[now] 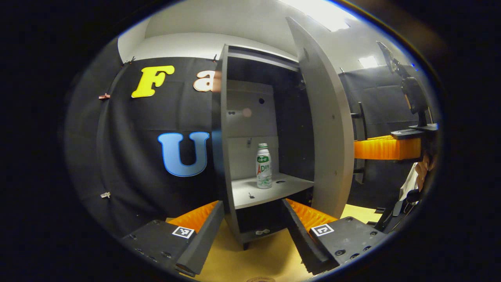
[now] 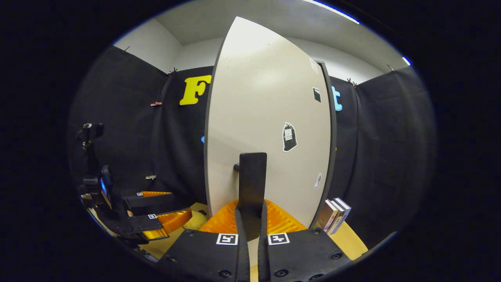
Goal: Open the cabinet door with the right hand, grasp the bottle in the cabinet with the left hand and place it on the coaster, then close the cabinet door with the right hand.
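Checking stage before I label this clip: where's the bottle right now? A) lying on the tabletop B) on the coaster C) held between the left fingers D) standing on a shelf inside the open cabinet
D. In the left gripper view the bottle stands upright on a shelf of the cabinet, with the door swung open and the left gripper open, short of it.

The left gripper (image 1: 250,231) is held level with its fingers spread wide apart — nothing between them. In the right gripper view it appears off to the side (image 2: 156,215), low down and likewise spread. The right gripper (image 2: 250,219) is raised, its fingers drawn close together, clamped on the door handle (image 2: 252,184) — both sides pressing it.
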Available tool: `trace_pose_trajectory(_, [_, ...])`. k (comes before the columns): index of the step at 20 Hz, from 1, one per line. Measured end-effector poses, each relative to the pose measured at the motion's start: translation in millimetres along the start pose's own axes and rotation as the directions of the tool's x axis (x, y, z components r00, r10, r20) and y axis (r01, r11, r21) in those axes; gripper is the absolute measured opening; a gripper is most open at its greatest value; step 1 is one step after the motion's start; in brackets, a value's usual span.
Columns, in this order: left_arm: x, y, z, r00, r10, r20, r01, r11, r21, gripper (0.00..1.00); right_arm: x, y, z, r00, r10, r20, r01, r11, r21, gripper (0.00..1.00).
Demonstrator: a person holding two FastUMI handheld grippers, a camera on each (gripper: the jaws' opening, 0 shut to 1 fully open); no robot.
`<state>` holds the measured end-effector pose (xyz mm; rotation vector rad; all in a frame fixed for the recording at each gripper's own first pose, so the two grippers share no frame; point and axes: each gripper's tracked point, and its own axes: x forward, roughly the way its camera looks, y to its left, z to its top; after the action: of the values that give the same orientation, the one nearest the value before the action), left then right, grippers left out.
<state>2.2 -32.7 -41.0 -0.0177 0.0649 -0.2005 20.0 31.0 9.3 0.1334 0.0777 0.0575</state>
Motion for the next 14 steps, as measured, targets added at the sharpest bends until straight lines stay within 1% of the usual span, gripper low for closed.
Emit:
trace_pose_trajectory(3, [18, -25, -2, 0.996, -0.089, 0.005, 0.089, 0.996, -0.005, 0.93, -13, -16, 1, 1.000, -0.025, -0.009, 0.025, 0.999, 0.044, 0.13])
trace_pose_trajectory(6, [27, -45, -1, 0.989, -0.145, 0.002, 0.145, 0.989, 0.017, 0.93, -17, -32, 1, 0.999, -0.045, -0.019, 0.046, 0.996, 0.076, 0.12])
trace_pose_trajectory(10, [43, -66, 3, 0.981, -0.195, 0.011, 0.195, 0.981, 0.023, 0.93, -30, -55, 1, 0.996, -0.089, -0.024, 0.091, 0.992, 0.087, 0.12])
trace_pose_trajectory(14, [54, -92, 5, 0.976, -0.218, 0.012, 0.218, 0.976, 0.023, 0.93, -41, -84, 1, 0.991, -0.129, -0.024, 0.131, 0.986, 0.106, 0.11])
